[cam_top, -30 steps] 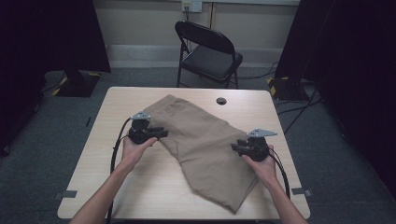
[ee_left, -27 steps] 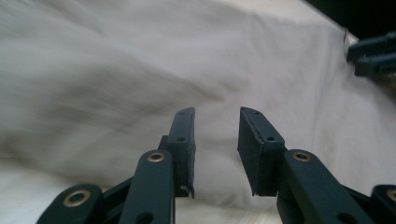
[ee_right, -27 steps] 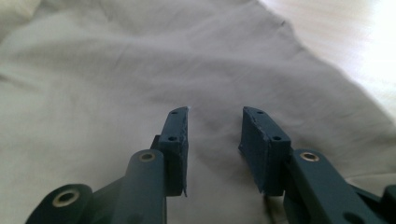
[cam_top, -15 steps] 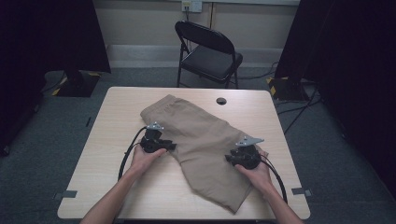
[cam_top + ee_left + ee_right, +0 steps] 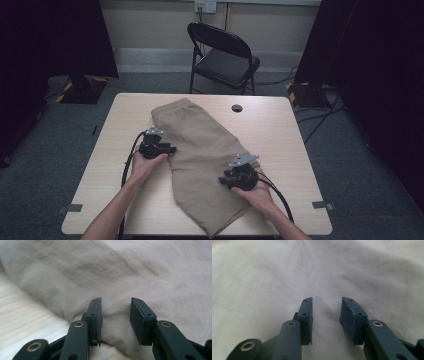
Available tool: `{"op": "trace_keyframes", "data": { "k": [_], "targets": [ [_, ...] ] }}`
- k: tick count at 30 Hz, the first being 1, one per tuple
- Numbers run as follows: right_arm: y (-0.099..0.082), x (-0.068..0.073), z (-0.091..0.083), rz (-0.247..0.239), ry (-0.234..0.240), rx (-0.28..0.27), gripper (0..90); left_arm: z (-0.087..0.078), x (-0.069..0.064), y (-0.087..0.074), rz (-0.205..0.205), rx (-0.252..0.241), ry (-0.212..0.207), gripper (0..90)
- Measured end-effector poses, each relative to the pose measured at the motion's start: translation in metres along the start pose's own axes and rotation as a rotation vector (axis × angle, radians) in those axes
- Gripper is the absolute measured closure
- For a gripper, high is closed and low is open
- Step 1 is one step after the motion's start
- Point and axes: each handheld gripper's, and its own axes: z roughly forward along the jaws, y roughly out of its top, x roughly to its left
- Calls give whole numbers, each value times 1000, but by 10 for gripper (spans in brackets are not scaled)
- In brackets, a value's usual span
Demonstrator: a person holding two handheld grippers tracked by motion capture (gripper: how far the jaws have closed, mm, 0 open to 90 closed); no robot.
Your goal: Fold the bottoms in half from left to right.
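Tan shorts (image 5: 205, 150) lie flat and slantwise on the light wooden table (image 5: 285, 140), waistband at the far left. My left gripper (image 5: 171, 149) sits at the shorts' left edge, pointing right. In the left gripper view its jaws (image 5: 116, 312) have just been opening; a soft bulge of the cloth's edge (image 5: 115, 322) lies between the pads, which do not press on it. My right gripper (image 5: 223, 180) rests over the lower leg of the shorts, pointing left. Its jaws (image 5: 327, 312) stand apart over the cloth (image 5: 262, 290), with a faint crease running between them.
A black folding chair (image 5: 225, 55) stands behind the table's far edge. A small black round cap (image 5: 237, 108) sits in the tabletop near the far side. Black cables trail from both grippers toward the near edge. Dark curtains flank the room.
Both hands have drawn nearer to me. The left gripper moved right onto the shorts' left edge. The right gripper slid left onto the lower leg of the shorts.
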Motion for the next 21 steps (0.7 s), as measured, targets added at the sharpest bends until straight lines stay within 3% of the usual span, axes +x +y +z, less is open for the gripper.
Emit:
{"op": "trace_keyframes", "data": {
  "k": [2,3,7,11,15,21],
  "targets": [
    [4,-1,-5,28,2,-35,616,-8,-2,2,0,-12,-4,623],
    [6,-2,-10,32,-5,-54,614,-12,-4,3,-1,-22,-25,629],
    [3,-15,-37,79,-35,-108,601,-31,-24,5,48,-30,-115,639],
    [-11,-26,-64,119,-88,-139,574,-41,-46,-5,101,-7,-177,637],
    [-24,-29,-80,139,-118,-152,533,-38,-55,-15,132,32,-188,628],
    [-32,-26,-75,135,-110,-115,468,-19,-50,-20,125,86,-159,629]
  ]
}}
